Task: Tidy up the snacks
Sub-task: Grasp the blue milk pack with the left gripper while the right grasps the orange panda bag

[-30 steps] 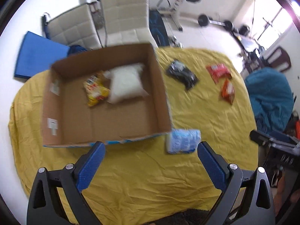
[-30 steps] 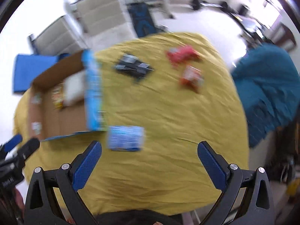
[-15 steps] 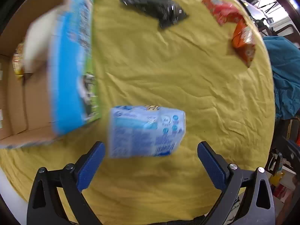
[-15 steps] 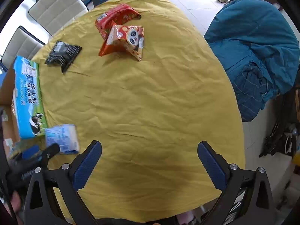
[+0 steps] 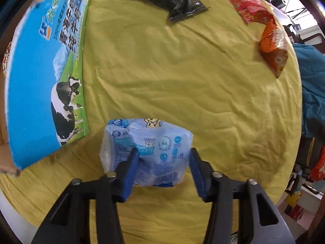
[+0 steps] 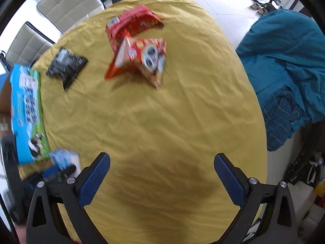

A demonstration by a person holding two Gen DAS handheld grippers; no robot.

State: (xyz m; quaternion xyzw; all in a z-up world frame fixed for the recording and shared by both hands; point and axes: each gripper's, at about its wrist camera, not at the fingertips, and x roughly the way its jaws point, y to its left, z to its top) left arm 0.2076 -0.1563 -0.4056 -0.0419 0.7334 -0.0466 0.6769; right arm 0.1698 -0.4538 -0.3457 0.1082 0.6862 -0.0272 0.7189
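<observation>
Step in hand: judged to be the pickup of the pale blue packet (image 5: 149, 152) for transfer into the cardboard box (image 5: 43, 65).
Left tool (image 5: 162, 169): pointing down at the surface; jaws closing, with the packet between them. The left pad (image 5: 130, 174) dents the wrapper; the right pad sits at the packet's right edge. Contact appears made on both sides, but the squeeze is not finished.
Pale blue packet: lies on the yellow cloth (image 5: 182, 85) near the surface's near edge, just beside the box's near corner, apart from it.
Key relation: the packet's long axis runs left to right in the left wrist view, in line with the jaw gap, so the pads bear on part of its length, not its narrow width. The box lies to the left of the packet; the carry goes that way and over the printed wall.
Right tool (image 6: 161, 175): spread wide, nothing between the pads, over bare cloth. It is the nearer hand to the red packets (image 6: 140, 46), which lie toward the far edge.
Black packet (image 6: 66, 67): far side of the surface, near the box.
Risk: a soft wrapper may slip or sag on lifting.
</observation>
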